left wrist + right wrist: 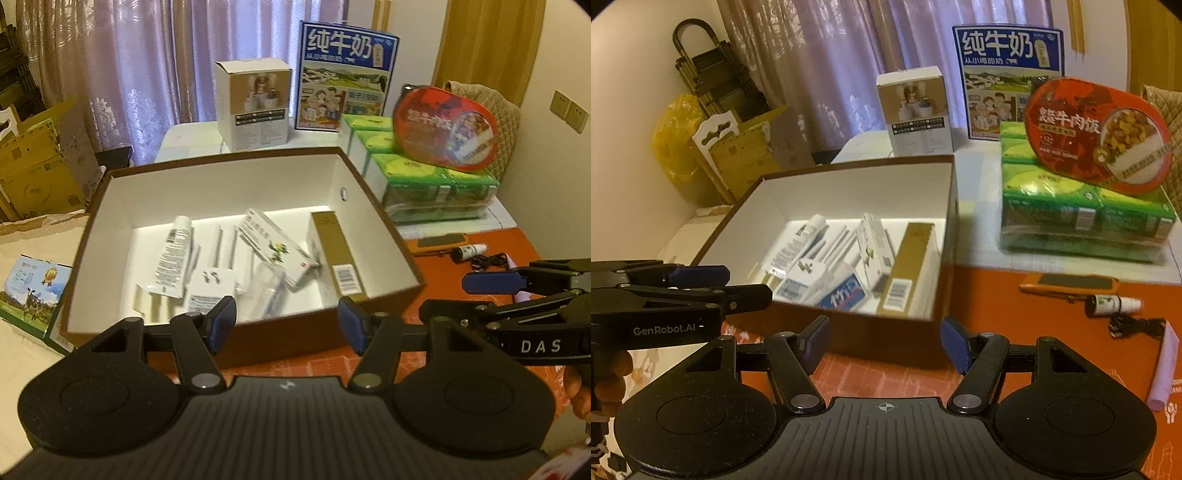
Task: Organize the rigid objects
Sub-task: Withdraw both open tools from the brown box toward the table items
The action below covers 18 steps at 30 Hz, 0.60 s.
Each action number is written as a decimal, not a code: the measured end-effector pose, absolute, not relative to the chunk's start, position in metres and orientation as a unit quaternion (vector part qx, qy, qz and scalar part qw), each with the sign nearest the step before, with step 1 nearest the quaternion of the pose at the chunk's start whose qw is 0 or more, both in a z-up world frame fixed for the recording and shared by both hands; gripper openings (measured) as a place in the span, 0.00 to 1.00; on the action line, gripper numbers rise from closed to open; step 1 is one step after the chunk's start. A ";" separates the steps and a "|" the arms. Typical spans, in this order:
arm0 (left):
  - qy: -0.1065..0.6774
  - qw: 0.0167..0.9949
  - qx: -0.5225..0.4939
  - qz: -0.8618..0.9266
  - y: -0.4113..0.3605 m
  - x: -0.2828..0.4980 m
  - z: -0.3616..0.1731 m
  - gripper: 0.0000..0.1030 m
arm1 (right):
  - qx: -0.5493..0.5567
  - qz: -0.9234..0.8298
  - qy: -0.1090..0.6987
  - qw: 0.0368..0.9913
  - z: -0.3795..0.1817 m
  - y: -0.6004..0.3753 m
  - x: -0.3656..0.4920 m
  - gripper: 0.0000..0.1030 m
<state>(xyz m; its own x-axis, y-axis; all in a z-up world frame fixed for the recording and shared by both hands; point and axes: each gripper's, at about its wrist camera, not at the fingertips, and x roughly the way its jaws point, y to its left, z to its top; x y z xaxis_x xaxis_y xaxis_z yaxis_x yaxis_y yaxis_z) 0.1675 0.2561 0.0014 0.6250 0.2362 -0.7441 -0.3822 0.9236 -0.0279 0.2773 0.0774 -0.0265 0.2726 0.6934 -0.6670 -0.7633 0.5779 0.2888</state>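
Observation:
A brown storage box point(384, 218) point(951, 206) with a white inside stands on the table. It holds a white tube point(173, 251) point(801, 240), a gold carton point(338, 254) point(908, 266), a white medicine carton point(275, 251) point(873, 240), a white charger plug point(210, 284) point(809, 273) and a blue-lettered pack point(846, 291). My left gripper point(286, 326) is open and empty in front of the box's near wall. My right gripper point(884, 341) is open and empty, also at the near wall. Each gripper shows in the other's view, the right one point(491, 282) and the left one point(701, 277).
On the orange cloth right of the box lie an orange-edged phone point(1071, 282), a small spray bottle point(1113, 304), a black cable point(1137, 326) and a pale lilac tube point(1165, 369). Green drink packs point(1082, 210) with a red meal tub point(1097, 134), a milk carton point(347, 74) and a white box point(255, 103) stand behind.

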 end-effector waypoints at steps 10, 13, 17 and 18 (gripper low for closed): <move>0.418 0.889 -0.094 0.158 0.205 0.170 -0.013 0.55 | -0.057 0.457 0.414 0.785 -0.040 0.031 0.274 0.61; 0.425 0.887 -0.095 0.151 0.189 0.171 -0.017 0.55 | -0.059 0.451 0.421 0.785 -0.043 0.015 0.276 0.61; 0.435 0.885 -0.094 0.139 0.168 0.178 -0.025 0.55 | -0.060 0.441 0.428 0.787 -0.048 -0.006 0.279 0.61; 0.437 0.884 -0.095 0.135 0.162 0.181 -0.027 0.55 | -0.060 0.438 0.430 0.787 -0.049 -0.011 0.281 0.61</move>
<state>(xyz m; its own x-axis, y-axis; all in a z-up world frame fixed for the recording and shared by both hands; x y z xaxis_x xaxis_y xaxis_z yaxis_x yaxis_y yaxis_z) 0.1806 0.1623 -0.0268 0.5820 0.1566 -0.7980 -0.3223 0.9454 -0.0494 0.2806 -0.0112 -0.0485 0.2473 0.6384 -0.7289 -0.7411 0.6092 0.2821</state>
